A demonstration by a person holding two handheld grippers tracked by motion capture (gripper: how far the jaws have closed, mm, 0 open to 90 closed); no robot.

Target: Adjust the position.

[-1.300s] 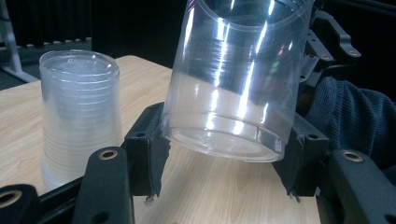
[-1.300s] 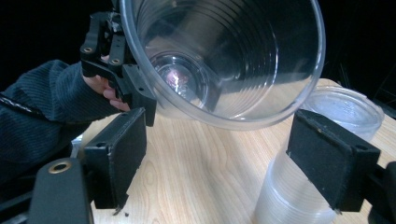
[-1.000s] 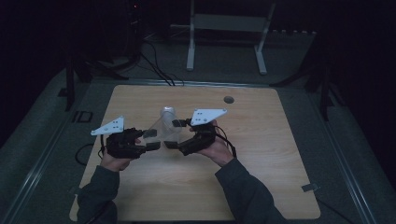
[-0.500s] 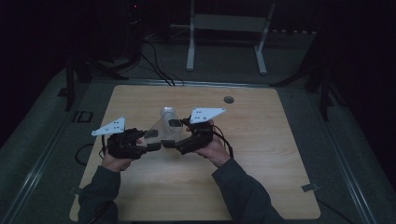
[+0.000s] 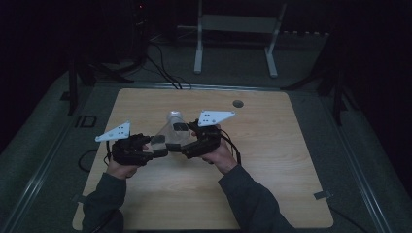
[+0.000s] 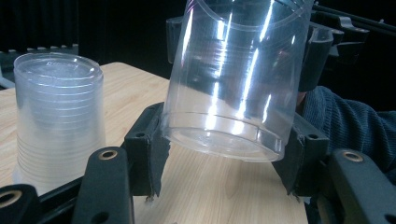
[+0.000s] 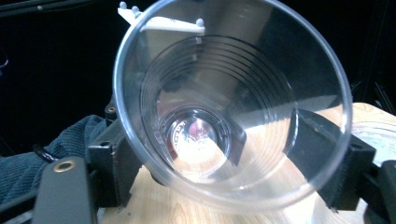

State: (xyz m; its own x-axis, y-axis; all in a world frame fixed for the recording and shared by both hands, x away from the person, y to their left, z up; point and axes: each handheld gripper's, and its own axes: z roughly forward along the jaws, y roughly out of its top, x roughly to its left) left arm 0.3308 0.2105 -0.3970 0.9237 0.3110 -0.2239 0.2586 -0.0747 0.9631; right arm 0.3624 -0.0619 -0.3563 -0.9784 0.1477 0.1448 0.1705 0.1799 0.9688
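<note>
A single clear plastic cup [image 5: 171,137] hangs tilted above the table between both grippers. In the left gripper view my left gripper [image 6: 222,158] is shut on the base end of the cup [image 6: 233,84], and the other gripper's black jaws clamp it farther up. The right gripper view looks straight into the cup's mouth [image 7: 229,102], and my right gripper [image 7: 219,158] is shut on the wall just below the rim. From above, the left gripper [image 5: 163,144] and right gripper [image 5: 183,138] meet tip to tip. A stack of clear cups [image 6: 58,116] stands upside down just behind them [image 5: 174,118].
The wooden table [image 5: 272,145] has a small dark round hole [image 5: 237,103] near its far edge. Cables trail from both grippers over the left side. A white stand [image 5: 235,29] is on the floor beyond the table. Dark sleeves [image 5: 243,194] enter from the front edge.
The two grippers have come together; the gap between them a second ago has closed, and the left gripper's jaws now clamp the cup's base.
</note>
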